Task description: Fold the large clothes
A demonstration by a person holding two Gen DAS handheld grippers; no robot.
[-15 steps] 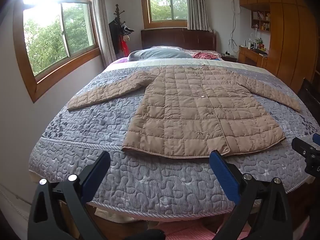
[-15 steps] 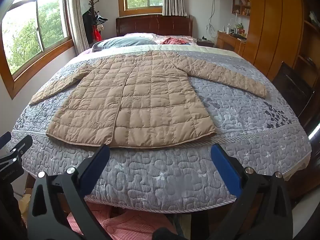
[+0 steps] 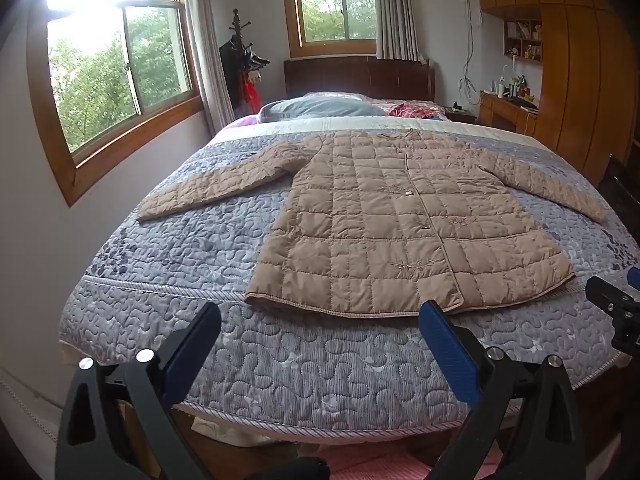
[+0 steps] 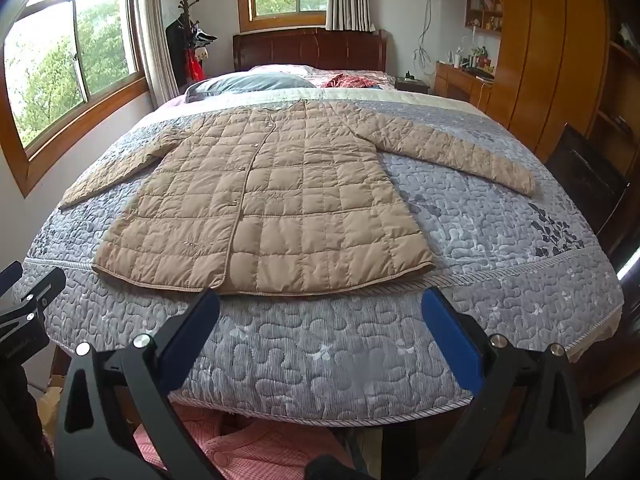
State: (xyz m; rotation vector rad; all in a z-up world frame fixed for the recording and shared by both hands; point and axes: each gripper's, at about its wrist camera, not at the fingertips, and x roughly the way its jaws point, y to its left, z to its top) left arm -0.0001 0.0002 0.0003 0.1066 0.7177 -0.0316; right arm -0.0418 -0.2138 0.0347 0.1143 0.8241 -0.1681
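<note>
A long beige quilted coat with a buttoned front is seen spread flat, front side up, on a bed covered by a grey-blue quilted bedspread with a pebble-like stitched pattern. Both sleeves are stretched outward to the sides, and the hem is laid parallel to the foot edge of the bed, a little back from it. In the right wrist view the same coat is seen slightly left of centre, with one sleeve reaching toward the wooden wardrobe on the right. The left gripper, with black arms and blue pads, is held above the foot of the bed, tilted downward; its jaws are spread wide and nothing is caught between them. The right gripper is held likewise, its blue pads far apart and empty, just short of the coat's hem. The coat is touched by neither tool. Part of the right gripper is visible at the right edge of the left wrist view, and part of the left gripper at the left edge of the right wrist view. A grey pillow is seen near the dark wooden headboard, beyond the coat's collar. Pink checked fabric is seen below the foot of the bed.
</note>
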